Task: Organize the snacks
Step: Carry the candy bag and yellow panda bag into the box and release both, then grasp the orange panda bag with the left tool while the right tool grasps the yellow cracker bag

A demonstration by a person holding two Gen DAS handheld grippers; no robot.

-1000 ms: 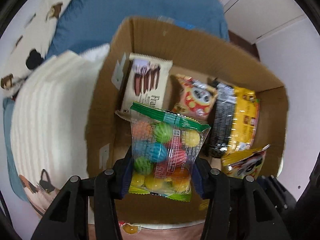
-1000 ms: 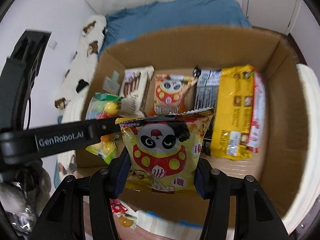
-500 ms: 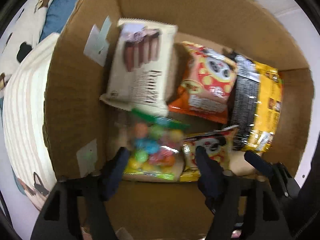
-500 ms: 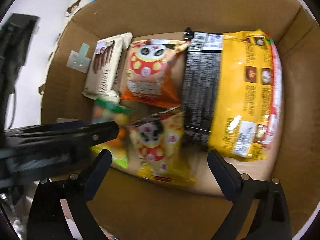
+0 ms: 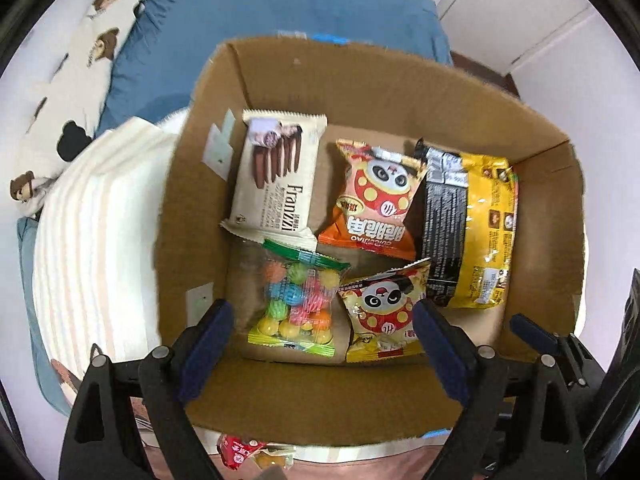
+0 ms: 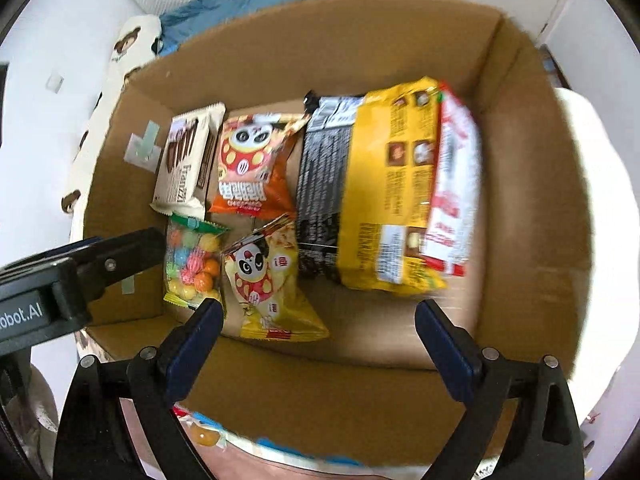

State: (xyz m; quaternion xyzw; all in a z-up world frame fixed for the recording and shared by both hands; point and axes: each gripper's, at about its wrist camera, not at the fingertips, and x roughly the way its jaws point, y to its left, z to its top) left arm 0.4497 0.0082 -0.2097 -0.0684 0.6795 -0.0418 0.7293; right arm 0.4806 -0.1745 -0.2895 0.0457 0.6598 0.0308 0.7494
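Note:
A cardboard box (image 5: 400, 92) holds the snacks. A clear bag of coloured candy balls (image 5: 298, 300) and a yellow panda snack bag (image 5: 384, 312) lie side by side at the near end. Behind them are a white Franzzi wafer pack (image 5: 276, 176), an orange panda bag (image 5: 376, 200) and a yellow-black pack (image 5: 468, 232). My left gripper (image 5: 322, 340) is open and empty above the near wall. My right gripper (image 6: 318, 332) is open and empty above the yellow panda bag (image 6: 268, 280); the candy bag (image 6: 192, 264) lies to its left.
The box (image 6: 520, 320) sits on a bed with a blue blanket (image 5: 280, 12), a white striped cushion (image 5: 96, 240) and a bear-print pillow (image 5: 72, 76). A small red wrapper (image 5: 240, 448) lies outside the near wall. White cupboard doors (image 5: 512, 8) stand at the back right.
Both grippers opened and let go: the candy bag and the yellow panda bag dropped into the near end of the box. Both grippers have since pulled back up.

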